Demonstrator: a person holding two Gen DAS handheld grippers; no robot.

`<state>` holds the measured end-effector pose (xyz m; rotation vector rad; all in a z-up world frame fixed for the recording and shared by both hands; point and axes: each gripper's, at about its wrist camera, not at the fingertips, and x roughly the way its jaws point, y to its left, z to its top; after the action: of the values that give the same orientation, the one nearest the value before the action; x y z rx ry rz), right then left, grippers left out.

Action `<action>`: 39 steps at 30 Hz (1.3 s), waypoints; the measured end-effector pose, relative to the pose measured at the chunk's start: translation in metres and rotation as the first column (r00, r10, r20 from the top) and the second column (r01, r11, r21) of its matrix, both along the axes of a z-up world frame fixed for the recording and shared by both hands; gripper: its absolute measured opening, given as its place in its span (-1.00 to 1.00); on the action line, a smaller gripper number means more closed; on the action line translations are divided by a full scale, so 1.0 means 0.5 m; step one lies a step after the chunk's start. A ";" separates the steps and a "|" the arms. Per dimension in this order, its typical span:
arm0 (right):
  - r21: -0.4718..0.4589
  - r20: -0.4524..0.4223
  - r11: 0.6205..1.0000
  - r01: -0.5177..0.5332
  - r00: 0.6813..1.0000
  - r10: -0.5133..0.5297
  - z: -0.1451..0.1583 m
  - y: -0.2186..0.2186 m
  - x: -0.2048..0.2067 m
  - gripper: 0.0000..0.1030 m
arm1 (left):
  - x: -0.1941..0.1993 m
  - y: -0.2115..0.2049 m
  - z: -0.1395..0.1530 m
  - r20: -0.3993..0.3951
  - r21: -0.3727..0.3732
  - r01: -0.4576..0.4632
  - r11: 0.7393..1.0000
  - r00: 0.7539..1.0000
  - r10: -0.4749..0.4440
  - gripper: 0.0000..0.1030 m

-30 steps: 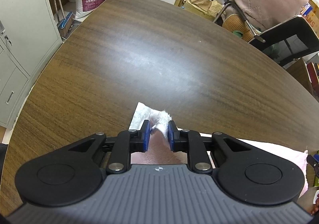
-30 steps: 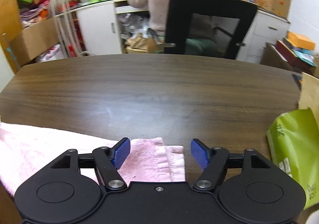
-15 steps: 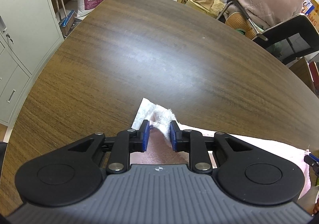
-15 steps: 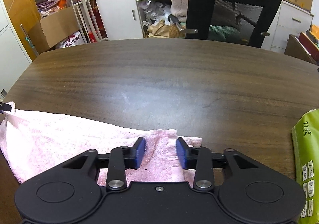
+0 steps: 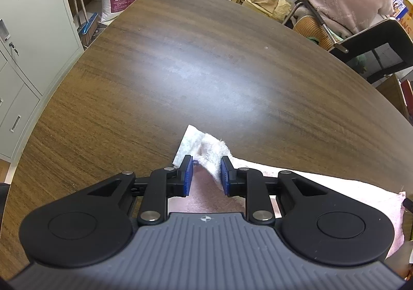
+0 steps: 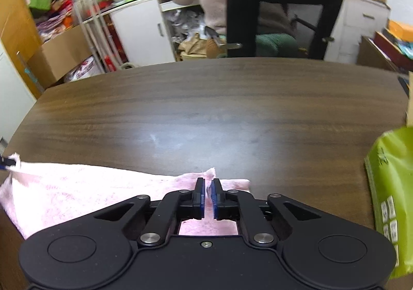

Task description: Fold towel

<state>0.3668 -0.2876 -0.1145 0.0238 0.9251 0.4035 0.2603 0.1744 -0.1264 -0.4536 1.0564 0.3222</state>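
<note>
Along the table's [image 6: 232, 109] six-o'clock edge lies the pink towel [image 6: 77, 186]; our left gripper [image 5: 205, 172] pinches one far corner, our right gripper [image 6: 208, 195] has clamped the other. Next, we judge, both lift together toward twelve o'clock.

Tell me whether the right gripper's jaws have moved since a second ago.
Yes. The right gripper had its jaws wide apart over the towel; they have closed inward and now pinch its raised edge, above the table.
</note>
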 end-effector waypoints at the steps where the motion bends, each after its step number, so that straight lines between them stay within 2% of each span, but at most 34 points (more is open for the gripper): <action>1: 0.004 -0.002 1.000 0.006 1.000 -0.006 -0.002 -0.004 0.001 -0.79 | 0.000 0.000 0.000 0.000 0.000 0.000 1.000 1.000 0.000 -0.59; 4: 0.002 -0.015 1.000 0.000 1.000 0.000 -0.010 -0.005 0.008 -0.73 | 0.000 0.000 0.000 0.000 -0.001 0.000 1.000 1.000 0.000 -0.59; 7: 0.000 -0.028 1.000 -0.007 1.000 0.007 -0.019 -0.003 0.011 -0.56 | 0.000 0.000 -0.001 0.000 -0.001 -0.001 1.000 1.000 0.001 -0.59; 10: -0.006 -0.024 1.000 -0.010 1.000 0.010 -0.023 0.000 0.012 -0.56 | 0.001 0.000 -0.003 -0.001 0.001 0.000 1.000 1.000 0.000 -0.59; 16: -0.020 -0.009 1.000 -0.003 1.000 0.002 -0.025 0.001 0.006 -0.94 | 0.006 -0.002 -0.003 -0.008 0.001 -0.002 1.000 1.000 0.002 -0.65; 32: 0.035 0.106 0.997 0.065 0.992 -0.068 0.020 -0.024 -0.017 -0.96 | -0.002 -0.001 0.026 0.035 -0.007 -0.002 1.000 0.999 0.002 -0.66; 35: 0.059 0.148 0.994 0.094 0.984 -0.102 0.031 -0.032 -0.022 -0.95 | 0.000 0.002 0.030 0.041 -0.012 -0.004 1.000 0.999 0.005 -0.61; 39: 0.071 0.161 0.990 0.120 0.978 -0.130 0.038 -0.040 -0.015 -0.96 | 0.010 0.002 0.033 0.043 -0.016 0.000 1.000 0.999 0.001 -0.55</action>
<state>0.3595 -0.3073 -0.0957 0.1026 0.7431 0.3118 0.2654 0.1753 -0.1099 -0.4730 1.0171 0.3033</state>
